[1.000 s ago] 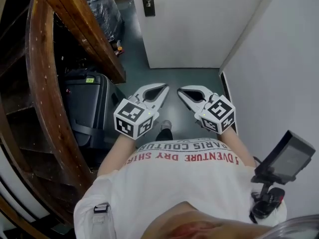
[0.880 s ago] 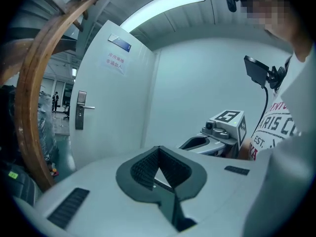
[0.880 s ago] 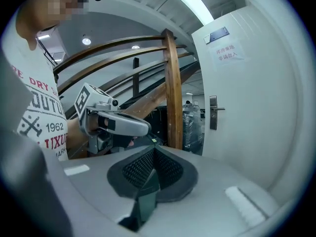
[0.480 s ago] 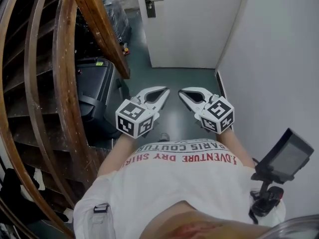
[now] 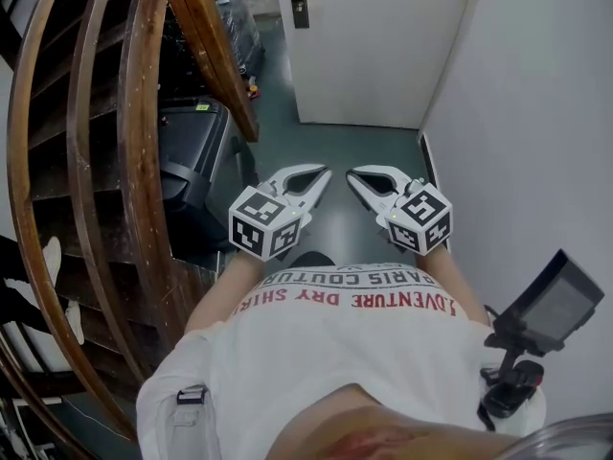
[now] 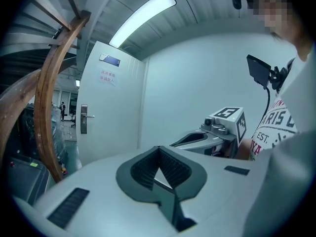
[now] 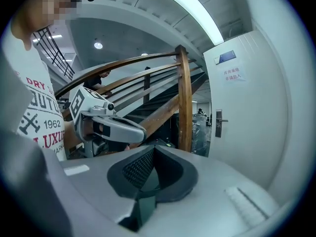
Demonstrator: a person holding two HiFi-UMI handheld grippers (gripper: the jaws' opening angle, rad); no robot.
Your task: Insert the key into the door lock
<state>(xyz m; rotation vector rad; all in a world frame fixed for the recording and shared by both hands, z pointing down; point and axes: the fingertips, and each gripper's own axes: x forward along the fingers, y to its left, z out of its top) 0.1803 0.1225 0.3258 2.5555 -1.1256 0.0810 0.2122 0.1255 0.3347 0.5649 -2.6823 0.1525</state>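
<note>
My shirt (image 5: pixel 354 300) bears, upside down in the head view, "PARIS COUTUR", "DRY SHIR" and "ADVENTURE"; the gripper views add "EST.", "1962" and "LUX"; the paper notice (image 6: pixel 106 77) on the door (image 6: pixel 113 117) carries red print too small to read.

white for the door (image 5: pixel 383 46) with a dark lock plate (image 5: pixel 300 0) and a small blue sign (image 6: pixel 109 60), pale grey for the wall (image 5: pixel 536 113), dull blue-green for the floor (image 5: pixel 335 147), warm brown with streaked grain for the stair rail (image 5: pixel 144 161). pale grey shells on the left gripper (image 5: pixel 323 173) and the right gripper (image 5: pixel 351 174), black-and-white square markers on their cubes (image 5: pixel 263 223), dark grey ribbing on the pads (image 6: pixel 143 168). white on the shirt (image 5: pixel 354 353) with red lettering, black on the machine (image 5: pixel 192 151) and on the small screen (image 5: pixel 554 303).
</note>
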